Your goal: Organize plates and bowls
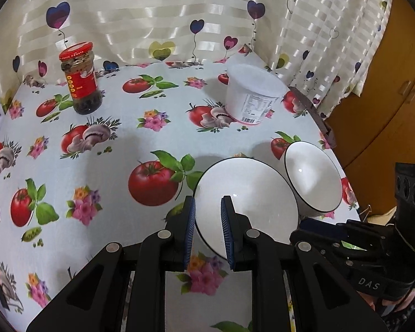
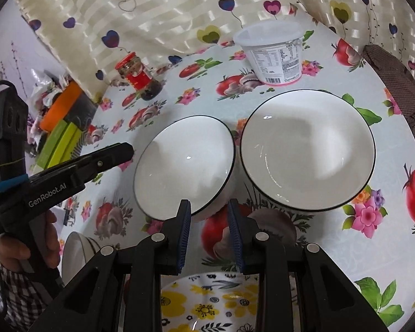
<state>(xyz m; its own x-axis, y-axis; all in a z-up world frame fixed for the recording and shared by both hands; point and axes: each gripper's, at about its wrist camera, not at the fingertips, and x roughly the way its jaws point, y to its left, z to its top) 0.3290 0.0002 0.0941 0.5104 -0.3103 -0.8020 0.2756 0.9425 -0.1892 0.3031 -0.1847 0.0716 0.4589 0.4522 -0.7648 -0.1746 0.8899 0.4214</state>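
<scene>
Two white bowls with black rims stand side by side on the table. In the left wrist view my left gripper (image 1: 207, 232) is open, its fingers straddling the near rim of the left bowl (image 1: 251, 191); the second bowl (image 1: 312, 177) is to its right. In the right wrist view my right gripper (image 2: 209, 235) is open just in front of the left bowl (image 2: 182, 166), near its right rim; the larger-looking bowl (image 2: 307, 152) stands to the right. A yellow-flowered plate (image 2: 207, 304) lies below the right gripper. The left gripper (image 2: 108, 155) shows at left.
A red-lidded jar (image 1: 80, 80) and a white plastic tub (image 1: 251, 94) stand at the back of the flowered tablecloth (image 1: 124, 144). A curtain hangs behind. Another white dish (image 2: 74, 251) sits at the table's near left. Boxes (image 2: 61, 138) lie beyond the left edge.
</scene>
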